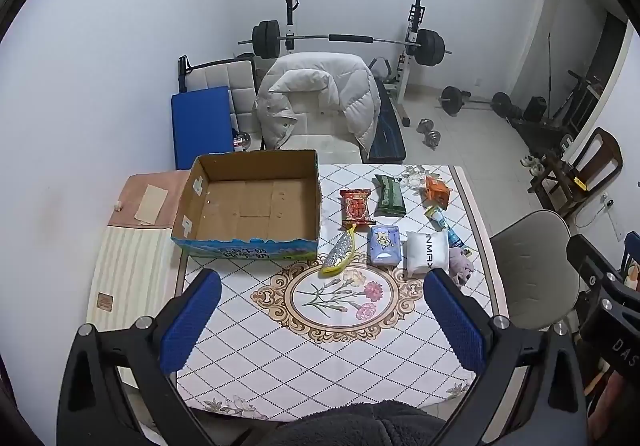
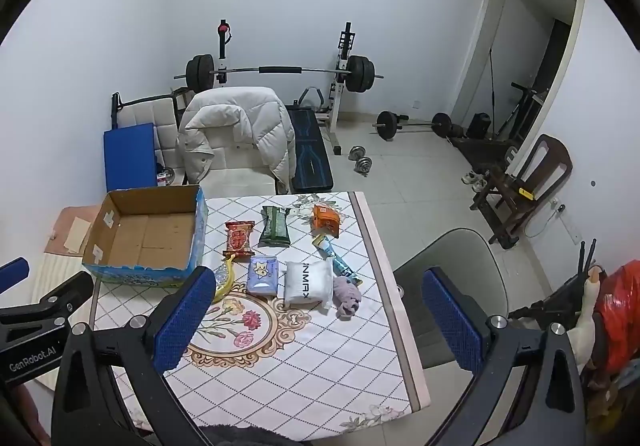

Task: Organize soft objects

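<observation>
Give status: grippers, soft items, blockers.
Left gripper open, right gripper open, both holding nothing. Soft packs on table beside cardboard box, box holds nothing. No blockers.

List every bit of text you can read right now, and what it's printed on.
"GenRobot.AI": on the left gripper's black body, seen in the right wrist view.
"DAS": cut off by the frame edge, on the right gripper's body, seen in the left wrist view.
"NMAX": on the white pack, first letters unclear.
Cardboard box front: large Chinese characters, too blurred to read.
Red snack bag, blue tissue pack: print too small.
</observation>
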